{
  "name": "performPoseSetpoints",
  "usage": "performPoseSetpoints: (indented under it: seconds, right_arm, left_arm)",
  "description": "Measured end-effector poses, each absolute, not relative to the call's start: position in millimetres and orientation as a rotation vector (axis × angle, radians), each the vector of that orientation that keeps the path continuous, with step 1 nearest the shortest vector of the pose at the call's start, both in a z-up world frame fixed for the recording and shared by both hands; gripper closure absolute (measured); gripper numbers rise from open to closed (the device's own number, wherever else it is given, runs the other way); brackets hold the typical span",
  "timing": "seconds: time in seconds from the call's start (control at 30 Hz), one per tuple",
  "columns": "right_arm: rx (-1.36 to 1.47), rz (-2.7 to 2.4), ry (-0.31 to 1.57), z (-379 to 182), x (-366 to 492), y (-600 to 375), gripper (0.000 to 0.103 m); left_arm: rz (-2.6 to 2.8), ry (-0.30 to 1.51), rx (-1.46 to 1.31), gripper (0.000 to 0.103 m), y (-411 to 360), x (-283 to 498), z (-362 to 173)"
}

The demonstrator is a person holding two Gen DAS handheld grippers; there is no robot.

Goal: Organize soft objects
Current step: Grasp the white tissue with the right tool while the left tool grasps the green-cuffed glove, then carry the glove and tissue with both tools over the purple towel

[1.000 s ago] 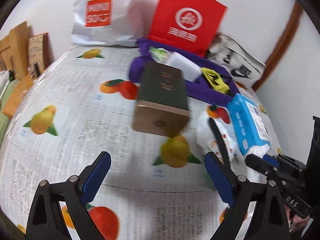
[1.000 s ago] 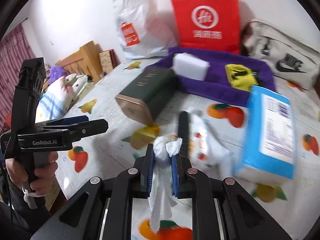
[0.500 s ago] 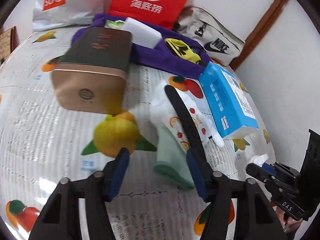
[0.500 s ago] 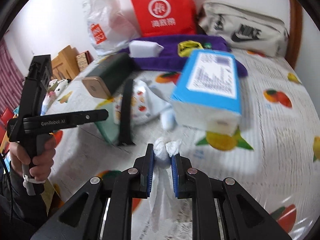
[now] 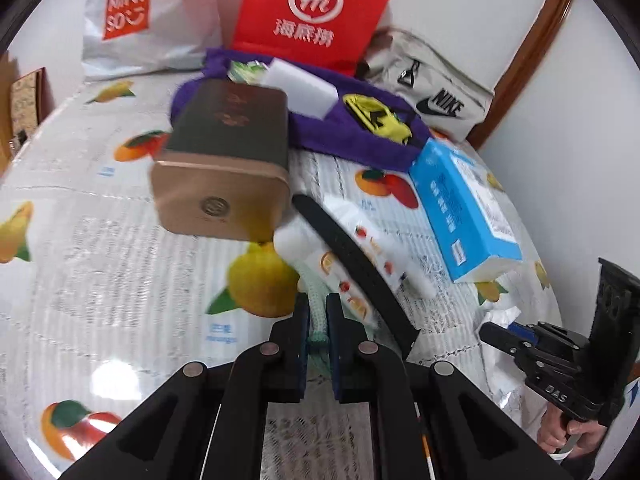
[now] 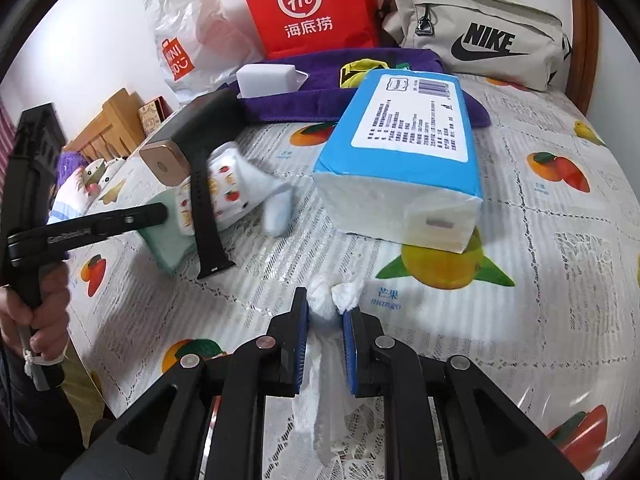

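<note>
A: Left wrist view is showing the left gripper (image 5: pixel 318 322) with its 2 fingers pressing together on the green cuff of a sock (image 5: pixel 340 256). The sock is white with small fruit prints and is lying on the table (image 5: pixel 100 264), which is wearing a fruit-pattern cover.

B: What is lying on the sock?

A: A black strap (image 5: pixel 356 268) is lying across it diagonally. Just behind, a dark green tin (image 5: pixel 228 156) with a gold end is lying on its side, touching the sock's far end.

B: And the right gripper (image 6: pixel 325 312)?

A: In the right wrist view its jaws are standing narrow, with a crumpled white tissue (image 6: pixel 326 344) sitting between them. The left pad is touching the tissue; at the right pad I cannot tell if contact is remaining. The tissue is hanging down between the fingers, low over the table near its front.

B: What else is sitting around?

A: A blue tissue pack (image 6: pixel 404 152) is resting just beyond the right gripper, near the sock's toe. Behind it a purple towel (image 6: pixel 360 92) is carrying a white sponge block (image 6: pixel 266 80) and a yellow item (image 6: pixel 360 70). At the wall a red bag (image 6: pixel 310 8), a white plastic bag (image 6: pixel 192 36) and a beige Nike pouch (image 6: pixel 484 36) are standing.
</note>
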State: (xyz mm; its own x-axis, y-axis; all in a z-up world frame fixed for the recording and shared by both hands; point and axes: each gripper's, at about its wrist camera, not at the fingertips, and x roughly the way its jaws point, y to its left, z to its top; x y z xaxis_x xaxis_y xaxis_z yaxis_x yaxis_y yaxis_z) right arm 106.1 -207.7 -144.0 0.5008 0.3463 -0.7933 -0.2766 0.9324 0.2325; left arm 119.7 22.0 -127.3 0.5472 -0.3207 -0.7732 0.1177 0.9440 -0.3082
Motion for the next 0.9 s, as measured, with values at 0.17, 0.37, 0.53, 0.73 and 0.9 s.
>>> performPoseSetpoints:
  seconds: [0.17,0.37,0.53,0.73,0.9]
  right_arm:
    - [0.076,0.378,0.959,-133,106,-206,0.087]
    - [0.082,0.371,0.934,-120,105,-211,0.087]
    - [0.094,0.352,0.936,-118,109,-219,0.087]
    - [0.101,0.349,0.917,-105,113,-223,0.087]
    - [0.097,0.367,0.892,-93,116,-221,0.087]
  left_arm:
    - [-0.253,0.908,-0.234,0.094,30,108,-102]
    - [-0.229,0.861,-0.226,0.094,38,99,-78]
    - [-0.218,0.831,-0.234,0.094,46,98,-63]
    - [-0.209,0.792,-0.231,0.094,50,100,-43]
    - [-0.199,0.771,-0.241,0.094,52,104,-30]
